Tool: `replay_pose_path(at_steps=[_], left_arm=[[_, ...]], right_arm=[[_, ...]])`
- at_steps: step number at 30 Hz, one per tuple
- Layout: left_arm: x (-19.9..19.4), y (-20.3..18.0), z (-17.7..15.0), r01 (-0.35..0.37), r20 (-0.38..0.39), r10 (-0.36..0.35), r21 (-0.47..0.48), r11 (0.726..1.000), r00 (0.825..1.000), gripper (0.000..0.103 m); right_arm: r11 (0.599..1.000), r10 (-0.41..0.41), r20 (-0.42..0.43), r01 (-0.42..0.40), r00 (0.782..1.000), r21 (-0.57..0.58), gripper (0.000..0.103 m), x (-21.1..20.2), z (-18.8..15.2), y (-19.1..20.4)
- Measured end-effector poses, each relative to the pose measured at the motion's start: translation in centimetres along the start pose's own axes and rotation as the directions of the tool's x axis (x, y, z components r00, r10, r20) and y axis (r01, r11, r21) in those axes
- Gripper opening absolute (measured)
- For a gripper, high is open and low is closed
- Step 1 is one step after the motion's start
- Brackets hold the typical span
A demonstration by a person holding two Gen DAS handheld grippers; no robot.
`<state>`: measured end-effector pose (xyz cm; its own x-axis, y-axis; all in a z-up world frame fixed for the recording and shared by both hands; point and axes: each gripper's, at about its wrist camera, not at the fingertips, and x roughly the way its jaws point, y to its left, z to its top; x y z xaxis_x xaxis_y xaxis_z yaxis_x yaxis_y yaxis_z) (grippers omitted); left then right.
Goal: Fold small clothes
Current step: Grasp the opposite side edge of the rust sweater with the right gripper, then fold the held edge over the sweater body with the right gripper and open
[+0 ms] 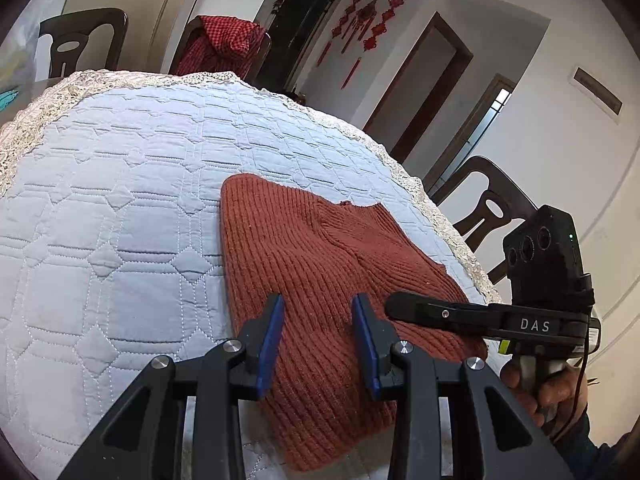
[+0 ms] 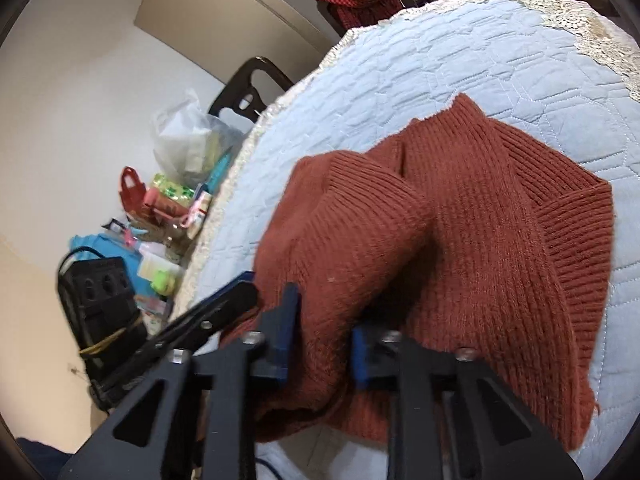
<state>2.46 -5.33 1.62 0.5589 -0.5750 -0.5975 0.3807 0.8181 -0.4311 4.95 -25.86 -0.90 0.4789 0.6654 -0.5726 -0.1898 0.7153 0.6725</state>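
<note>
A rust-red ribbed sweater [image 1: 304, 248] lies on the light blue quilted table cover [image 1: 120, 184]. My left gripper [image 1: 318, 320] stands over the sweater's near part, its blue pads [image 1: 272, 332] apart, with flat knit under them and nothing pinched. In the right wrist view, the right gripper [image 2: 322, 332] is shut on a raised fold of the sweater [image 2: 480, 208], and the knit bulges up between its blue pads [image 2: 286, 320]. The left wrist view shows the right gripper [image 1: 396, 305] side-on at the sweater's right edge, held by a hand [image 1: 540, 384].
A lace border [image 1: 444, 224] rims the cover at the table's edge. Dark chairs [image 1: 486, 204] stand around the table, one draped with a red checked cloth [image 1: 228, 40]. Bags, bottles and small items [image 2: 172, 196] crowd a surface past the table's left edge.
</note>
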Motion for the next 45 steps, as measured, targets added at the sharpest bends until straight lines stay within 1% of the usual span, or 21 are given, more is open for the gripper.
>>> replay_pose_path(at_steps=[3, 6, 10, 13, 15, 17, 18, 19, 21, 23, 26, 27, 29, 31, 32, 33, 34, 35, 37, 41, 45], left_arm=[[-0.5, -0.6, 0.9, 0.004, 0.013, -0.004, 0.01, 1.0, 1.0, 0.038], [-1.0, -1.5, 1.6, 0.011, 0.037, -0.013, 0.033, 0.999, 0.999, 0.038], [-0.2, -2.5, 1.4, 0.034, 0.013, -0.035, 0.057, 0.998, 0.999, 0.038], [1.2, -3.0, 0.5, 0.035, -0.031, -0.033, 0.065, 0.997, 0.999, 0.038], [1.5, -3.2, 0.0, 0.021, -0.036, -0.018, 0.077, 0.997, 0.999, 0.038], [1.4, -3.5, 0.0, 0.01, -0.034, -0.007, 0.088, 0.996, 0.999, 0.038], [1.3, -3.6, 0.1, 0.009, -0.037, -0.005, 0.086, 0.996, 0.999, 0.038], [1.2, -3.6, 0.2, 0.006, -0.038, -0.003, 0.086, 0.996, 0.999, 0.038], [0.7, -3.9, 0.4, -0.008, -0.026, 0.01, 0.097, 0.995, 1.0, 0.038], [0.0, -4.3, 0.4, -0.015, -0.009, 0.017, 0.117, 0.993, 1.0, 0.038], [-0.6, -5.2, -0.2, -0.006, -0.009, 0.008, 0.153, 0.988, 1.0, 0.038], [-0.7, -5.5, -0.5, -0.003, -0.015, 0.006, 0.168, 0.986, 1.0, 0.038], [-0.8, -6.2, -1.2, -0.001, -0.024, 0.006, 0.204, 0.979, 1.0, 0.038], [-0.7, -6.7, -2.0, -0.028, -0.014, 0.032, 0.251, 0.967, 0.999, 0.038], [-0.5, -6.7, -2.2, -0.036, -0.015, 0.042, 0.262, 0.964, 0.999, 0.038], [-0.1, -6.6, -2.4, -0.04, -0.026, 0.048, 0.255, 0.966, 0.999, 0.038], [0.4, -6.2, -2.5, -0.041, -0.036, 0.051, 0.24, 0.97, 0.998, 0.038], [0.7, -6.1, -2.4, -0.049, -0.031, 0.058, 0.238, 0.97, 0.998, 0.038], [0.7, -6.2, -2.3, -0.061, -0.025, 0.069, 0.243, 0.968, 0.997, 0.038], [0.0, -6.5, -1.7, -0.064, -0.024, 0.071, 0.239, 0.969, 0.997, 0.038], [-0.9, -7.1, -0.5, -0.048, 0.023, 0.044, 0.231, 0.972, 0.999, 0.038]], right_arm=[[0.999, 0.014, 0.027, -0.013, 1.0, -0.029, 0.014, -1.4, 0.5, 0.3], [0.997, 0.016, 0.09, -0.009, 0.996, -0.079, 0.013, -4.4, 1.4, 0.6], [0.994, -0.025, 0.129, 0.038, 0.991, -0.099, 0.013, -7.0, 1.6, -0.5], [0.995, -0.081, 0.11, 0.087, 0.991, -0.054, 0.013, -7.2, 0.9, -3.5], [0.994, -0.113, 0.082, 0.113, 0.99, -0.005, 0.014, -6.5, 0.2, -5.5], [0.997, -0.071, 0.102, 0.069, 0.992, 0.025, 0.014, -6.8, 0.1, -6.2], [0.998, -0.063, 0.104, 0.06, 0.993, 0.038, 0.016, -6.9, 0.1, -6.3], [0.997, -0.066, 0.105, 0.062, 0.992, 0.042, 0.016, -7.1, 0.2, -6.2], [0.995, -0.101, 0.123, 0.098, 0.987, 0.026, 0.017, -7.9, 0.4, -5.7], [0.988, -0.145, 0.172, 0.15, 0.974, -0.018, 0.017, -9.7, 0.2, -4.4], [0.987, -0.11, 0.214, 0.133, 0.971, -0.095, 0.017, -11.5, -0.6, -2.2], [0.982, -0.101, 0.213, 0.131, 0.972, -0.133, 0.017, -11.7, -1.1, -1.2], [0.963, -0.113, 0.182, 0.153, 0.977, -0.221, 0.017, -11.5, -2.6, 0.4], [0.945, -0.143, 0.144, 0.178, 0.979, -0.274, 0.017, -10.6, -4.0, 0.6], [0.941, -0.17, 0.127, 0.199, 0.977, -0.272, 0.017, -10.0, -4.4, 0.1], [0.931, -0.229, 0.114, 0.251, 0.967, -0.263, 0.013, -9.3, -4.7, -0.8], [0.917, -0.286, 0.104, 0.304, 0.952, -0.26, 0.003, -8.6, -4.9, -1.5], [0.913, -0.291, 0.115, 0.311, 0.95, -0.265, 0.0, -8.3, -5.1, -1.9], [0.922, -0.276, 0.128, 0.3, 0.953, -0.244, 0.0, -8.5, -5.0, -1.9], [0.909, -0.294, 0.13, 0.319, 0.947, -0.27, 0.0, -9.1, -4.8, -1.1], [0.918, -0.244, 0.18, 0.287, 0.953, -0.275, 0.001, -10.8, -4.2, 0.5]])
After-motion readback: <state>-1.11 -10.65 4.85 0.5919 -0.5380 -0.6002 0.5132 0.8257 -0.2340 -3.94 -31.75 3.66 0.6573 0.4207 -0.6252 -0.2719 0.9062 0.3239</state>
